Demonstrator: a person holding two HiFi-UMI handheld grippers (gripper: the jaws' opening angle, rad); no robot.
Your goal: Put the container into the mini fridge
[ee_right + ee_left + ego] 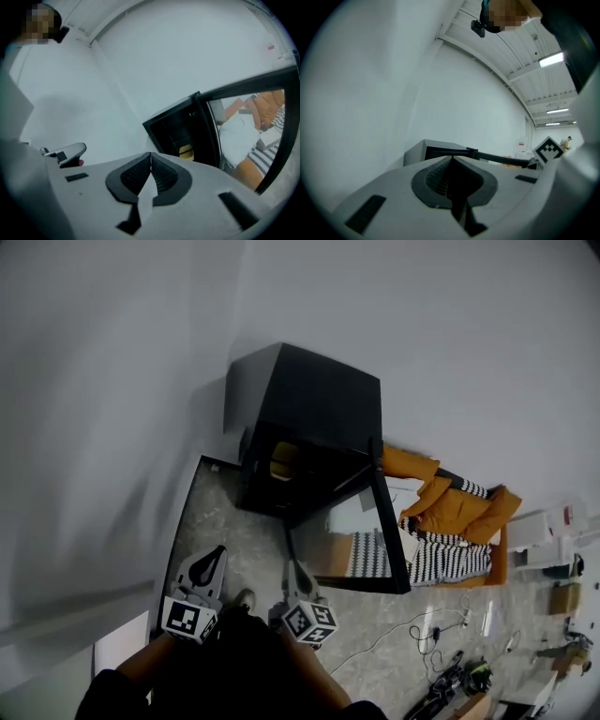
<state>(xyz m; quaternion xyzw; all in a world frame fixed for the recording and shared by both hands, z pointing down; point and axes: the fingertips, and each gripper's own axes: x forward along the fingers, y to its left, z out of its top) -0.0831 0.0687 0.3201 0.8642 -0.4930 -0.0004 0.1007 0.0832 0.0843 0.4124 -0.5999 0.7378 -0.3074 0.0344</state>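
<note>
One container (pixel 284 461) sits in fridge (pixel 314 395), beyond right gripper (pixel 293 566).

Grey left tongs (pixel 214 557), right tongs (pixel 293 566); black ribbed pads (pixel 133 176); checkered marker cubes (pixel 190 620)

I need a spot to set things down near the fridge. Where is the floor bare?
Bare floor lies in front of the mini fridge, between the white wall and the open door. Right of the door it is crowded: cables, orange sofa.
</note>
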